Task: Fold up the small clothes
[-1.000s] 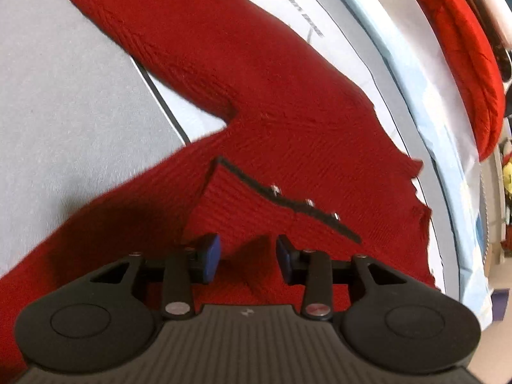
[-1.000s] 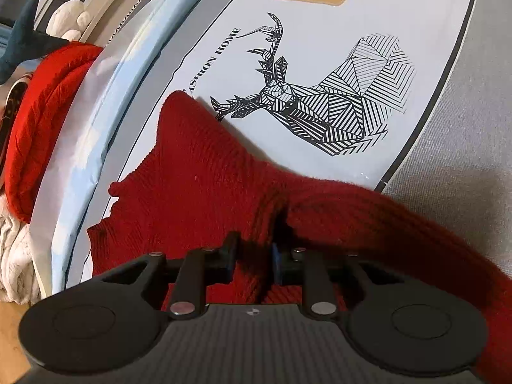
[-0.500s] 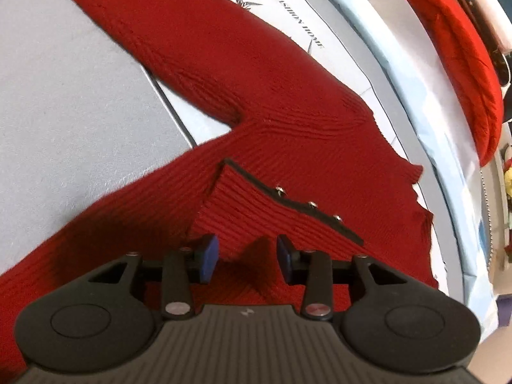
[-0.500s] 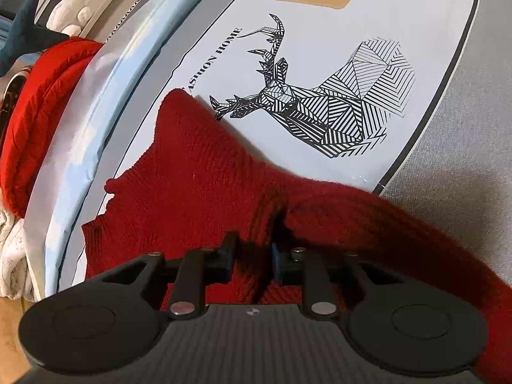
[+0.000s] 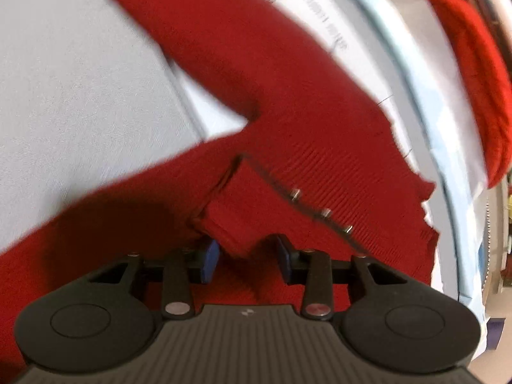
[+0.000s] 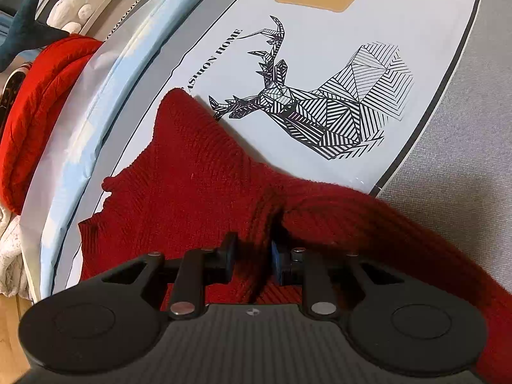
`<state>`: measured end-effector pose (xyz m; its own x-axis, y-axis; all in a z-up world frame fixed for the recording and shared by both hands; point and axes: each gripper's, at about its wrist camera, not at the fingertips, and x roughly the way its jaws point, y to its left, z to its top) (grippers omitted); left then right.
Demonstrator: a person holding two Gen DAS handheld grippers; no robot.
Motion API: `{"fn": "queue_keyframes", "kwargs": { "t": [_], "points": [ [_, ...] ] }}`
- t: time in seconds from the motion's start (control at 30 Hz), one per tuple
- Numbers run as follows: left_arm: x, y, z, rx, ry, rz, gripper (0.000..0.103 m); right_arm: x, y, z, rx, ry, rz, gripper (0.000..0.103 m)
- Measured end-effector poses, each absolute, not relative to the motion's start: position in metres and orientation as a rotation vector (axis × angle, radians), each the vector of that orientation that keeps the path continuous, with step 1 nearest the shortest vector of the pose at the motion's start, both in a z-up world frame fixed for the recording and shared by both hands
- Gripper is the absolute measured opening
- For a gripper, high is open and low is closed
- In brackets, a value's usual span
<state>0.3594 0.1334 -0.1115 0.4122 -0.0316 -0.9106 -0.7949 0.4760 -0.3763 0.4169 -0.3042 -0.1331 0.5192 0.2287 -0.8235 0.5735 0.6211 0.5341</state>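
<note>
Left gripper [image 5: 246, 257] close over the red knit sweater [image 5: 297, 121], jaws standing apart and just now closing a little; a raised fold of the knit sits between the blue pads [image 5: 209, 257], touching the left one, but the view is blurred and the right pad seems clear of the cloth, so no firm pinch. Right gripper [image 6: 251, 260] lower on the same sweater [image 6: 198, 179], jaws drawn in on a bunched ridge of knit, pads pressing it from both sides. Just beyond the left gripper, on the sweater, a dark-edged placket [image 5: 281, 188] with three small metal snaps [image 5: 324, 213] runs on a slant. Past that, one sleeve [image 5: 192, 19] stretches away over the grey cloth. The sweater lies spread on a printed bed sheet [image 6: 320, 48], half on the white panel and half on the grey field. Beyond the sweater's far hem in the right view, a black line-drawn deer [image 6: 307, 108] and the words "FASHION HOME" [image 6: 214, 60]. Farther off, past the sheet's pale blue border, a second red knit garment [image 6: 41, 105] is heaped at the bed's edge, with a white knit [image 6: 9, 249] beside it and plush toys [image 6: 28, 28] behind.
</note>
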Motion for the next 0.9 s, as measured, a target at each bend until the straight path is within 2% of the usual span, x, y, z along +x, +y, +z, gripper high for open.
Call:
{"fn": "queue_keyframes", "kwargs": {
  "t": [0.07, 0.13, 0.2, 0.3, 0.4, 0.43, 0.53, 0.6, 0.7, 0.8, 0.9],
  "points": [
    [0.369, 0.131, -0.107, -0.885, 1.054, 0.571, 0.016, 0.418, -0.305, -0.134, 0.913, 1.036, -0.243, 0.023],
    [0.378, 0.130, -0.103, -0.822, 1.053, 0.535, 0.011, 0.419, -0.306, -0.134, 0.917, 1.034, -0.232, 0.016],
    [0.391, 0.128, -0.092, -0.779, 1.003, 0.448, 0.010, 0.417, -0.312, -0.135, 0.965, 1.018, -0.225, 0.014],
    [0.402, 0.120, -0.043, -0.690, 0.735, 0.220, 0.009, 0.410, -0.323, -0.133, 1.110, 0.942, -0.221, 0.013],
    [0.390, 0.109, 0.006, -0.593, 0.467, 0.066, 0.009, 0.395, -0.332, -0.117, 1.223, 0.735, -0.203, 0.012],
    [0.388, 0.107, 0.008, -0.586, 0.449, 0.060, 0.009, 0.390, -0.332, -0.110, 1.219, 0.668, -0.202, 0.012],
    [0.400, 0.114, -0.023, -0.625, 0.601, 0.149, 0.009, 0.385, -0.328, -0.113, 1.227, 0.653, -0.214, 0.012],
    [0.413, 0.126, -0.056, -0.663, 0.772, 0.245, 0.010, 0.390, -0.323, -0.125, 1.190, 0.760, -0.258, 0.013],
    [0.418, 0.143, -0.078, -0.688, 0.896, 0.303, 0.010, 0.402, -0.313, -0.142, 1.134, 0.969, -0.275, 0.018],
    [0.415, 0.145, -0.070, -0.664, 0.865, 0.336, 0.014, 0.401, -0.308, -0.132, 1.084, 0.988, -0.280, 0.022],
    [0.411, 0.131, -0.048, -0.538, 0.786, 0.438, 0.014, 0.401, -0.296, -0.108, 0.958, 0.952, -0.272, 0.023]
  ]
}}
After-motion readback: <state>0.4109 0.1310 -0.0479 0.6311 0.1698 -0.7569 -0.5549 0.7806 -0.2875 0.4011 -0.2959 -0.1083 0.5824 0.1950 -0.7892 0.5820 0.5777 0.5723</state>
